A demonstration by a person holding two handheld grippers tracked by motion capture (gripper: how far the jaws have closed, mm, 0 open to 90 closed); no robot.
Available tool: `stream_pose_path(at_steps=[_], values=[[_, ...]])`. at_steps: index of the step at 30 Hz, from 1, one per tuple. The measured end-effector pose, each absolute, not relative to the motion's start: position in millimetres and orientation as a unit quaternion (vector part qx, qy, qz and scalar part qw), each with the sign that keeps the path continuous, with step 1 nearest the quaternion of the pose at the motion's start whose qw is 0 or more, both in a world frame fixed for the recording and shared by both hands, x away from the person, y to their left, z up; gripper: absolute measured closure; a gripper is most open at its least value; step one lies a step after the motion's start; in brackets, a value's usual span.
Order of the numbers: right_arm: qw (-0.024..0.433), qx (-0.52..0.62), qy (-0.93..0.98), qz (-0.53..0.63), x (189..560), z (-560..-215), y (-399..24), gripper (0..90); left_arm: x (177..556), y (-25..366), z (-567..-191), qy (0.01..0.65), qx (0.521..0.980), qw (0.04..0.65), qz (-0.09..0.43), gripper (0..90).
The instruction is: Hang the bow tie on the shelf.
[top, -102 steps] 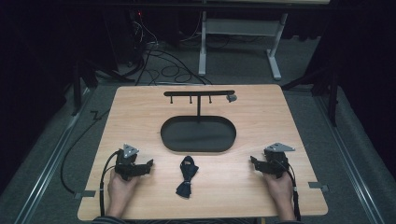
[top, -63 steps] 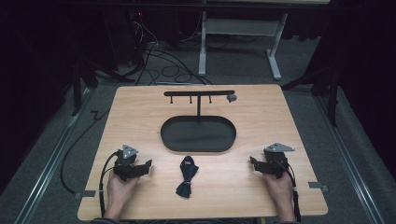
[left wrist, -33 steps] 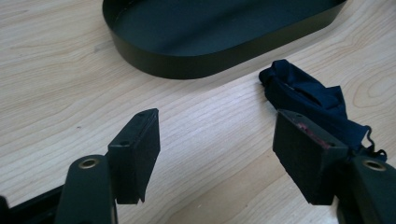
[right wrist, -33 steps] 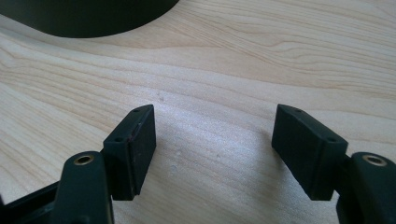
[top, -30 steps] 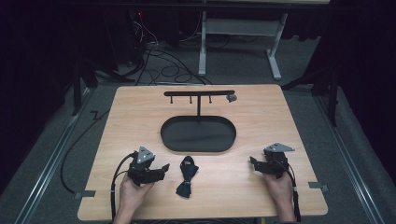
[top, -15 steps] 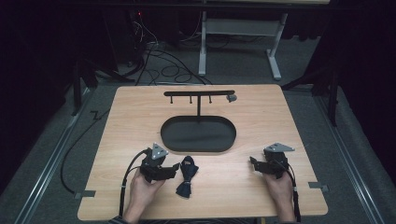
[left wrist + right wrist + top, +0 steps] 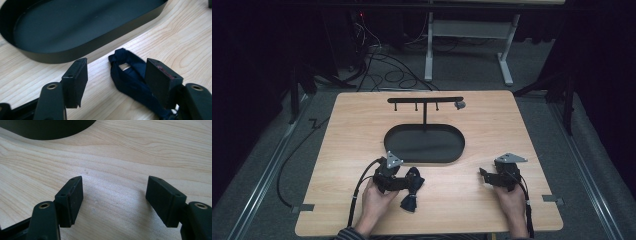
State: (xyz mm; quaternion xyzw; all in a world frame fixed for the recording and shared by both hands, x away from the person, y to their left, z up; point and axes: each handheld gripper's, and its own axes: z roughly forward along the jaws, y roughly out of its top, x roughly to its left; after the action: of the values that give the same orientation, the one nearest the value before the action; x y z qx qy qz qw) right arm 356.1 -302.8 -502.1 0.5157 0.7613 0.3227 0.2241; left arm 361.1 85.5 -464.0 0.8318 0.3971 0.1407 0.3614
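Dark-blue fabric, a small knotted bow (image 7: 132,77), lies on the wooden table (image 7: 352,130) just before the black oval tray (image 7: 82,32); we judge it light and limp, best pinched at its knot. Our left gripper (image 7: 116,82) stands open around it, our right gripper (image 7: 113,200) open over bare wood.

Dark navy fabric bow (image 7: 130,80), limp and crumpled, flat on wooden table (image 7: 180,37), just beside black oval tray (image 7: 82,27)
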Motion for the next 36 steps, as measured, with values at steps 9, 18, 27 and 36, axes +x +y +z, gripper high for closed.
stream_pose_path(at_steps=[9,18,27,36], values=[[0.224,0.516,0.761,0.323,356.1,-502.1,-302.8,31.4,367.0,70.9,-475.0,0.395,0.839,0.349,0.134,38.2],[0.223,0.514,0.763,0.323,356.1,-502.0,-302.9,31.3,370.7,74.8,-480.9,0.405,0.839,0.346,0.114,50.8],[0.224,0.514,0.763,0.322,356.0,-502.0,-302.5,31.1,368.9,82.9,-486.7,0.405,0.839,0.347,0.109,75.7],[0.224,0.513,0.764,0.322,356.0,-502.0,-302.6,31.2,367.8,84.6,-486.2,0.395,0.843,0.347,0.111,88.6]])
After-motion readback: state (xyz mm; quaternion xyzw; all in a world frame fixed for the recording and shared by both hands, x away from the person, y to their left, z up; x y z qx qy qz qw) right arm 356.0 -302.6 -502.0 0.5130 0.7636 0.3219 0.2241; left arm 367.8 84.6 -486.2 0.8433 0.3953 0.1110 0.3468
